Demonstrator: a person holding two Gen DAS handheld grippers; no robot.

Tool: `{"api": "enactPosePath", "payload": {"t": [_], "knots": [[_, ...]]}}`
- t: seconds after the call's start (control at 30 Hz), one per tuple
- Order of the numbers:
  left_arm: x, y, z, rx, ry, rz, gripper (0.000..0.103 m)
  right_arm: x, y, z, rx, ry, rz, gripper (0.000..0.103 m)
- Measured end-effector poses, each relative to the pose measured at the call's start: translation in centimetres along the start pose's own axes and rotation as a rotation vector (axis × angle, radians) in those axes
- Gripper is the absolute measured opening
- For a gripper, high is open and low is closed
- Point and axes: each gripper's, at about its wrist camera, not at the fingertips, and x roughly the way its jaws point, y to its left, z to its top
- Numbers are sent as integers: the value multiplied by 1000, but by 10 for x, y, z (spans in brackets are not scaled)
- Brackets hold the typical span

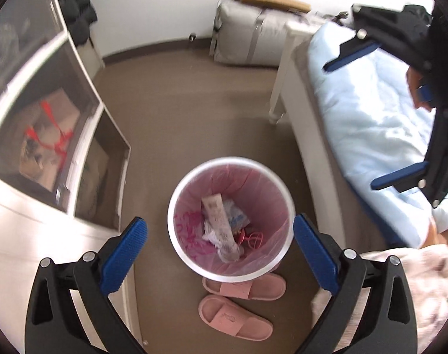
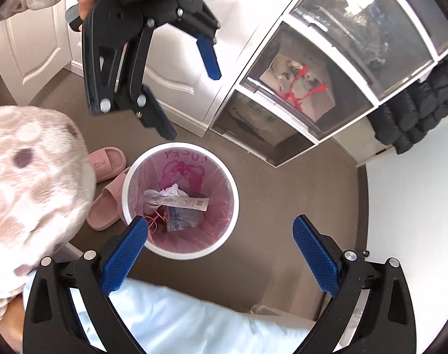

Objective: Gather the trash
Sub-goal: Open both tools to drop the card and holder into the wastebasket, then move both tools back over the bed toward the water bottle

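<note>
— What can't you make out in the bin [image 2: 181,249]?

— The print on the long wrapper [image 2: 182,201] is too small to read, and the bag's [image 2: 181,174] pink lettering is partly folded under.

— The slippers [image 1: 243,290]?

— The bin's rim covers part of the nearer one (the toe end).

— And the drawers [image 2: 306,88]?

— Their cloudy fronts blur what's inside; only red ribbon [image 2: 300,88] shows. The bed [image 1: 371,112] runs off the frame's edge.
</note>
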Motion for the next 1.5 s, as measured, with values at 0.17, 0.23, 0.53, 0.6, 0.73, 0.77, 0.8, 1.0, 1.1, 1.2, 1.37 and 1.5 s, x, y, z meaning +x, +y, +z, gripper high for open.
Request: {"api": "enactPosePath", "payload": {"t": [0.17,0.23,0.53,0.6,0.73,0.77,0.8,1.0,1.1,1.2,1.37,1.5], "knots": [[-54,-35,20,88,-75,18,98,-47,-3,-11,50,-31,-48,96],[-75,-54,28,139,-105,28,98,-70,-3,-20,78,-45,-78,96],[-133,-161,63,352,-217,27,98,-167,14,-99,262,-29,-200,96],[-139,-186,70,384,-245,12,98,-189,21,-125,318,-15,-230,96],[-149,-235,83,430,-289,-62,98,-229,33,-178,459,28,-288,96],[-152,-250,86,444,-303,-81,98,-240,37,-192,495,38,-311,96],[-153,-264,89,459,-317,-98,98,-251,43,-205,527,41,-335,96],[-146,-341,104,518,-339,-231,98,-306,81,-288,683,112,-442,96],[-137,-376,111,540,-312,-292,98,-326,103,-327,746,163,-482,96],[-132,-411,115,568,-304,-331,98,-346,123,-361,814,192,-513,96],[-120,-468,118,593,-285,-387,98,-367,154,-411,915,221,-549,96],[-107,-509,119,595,-263,-387,98,-374,172,-446,983,231,-571,96]]}}
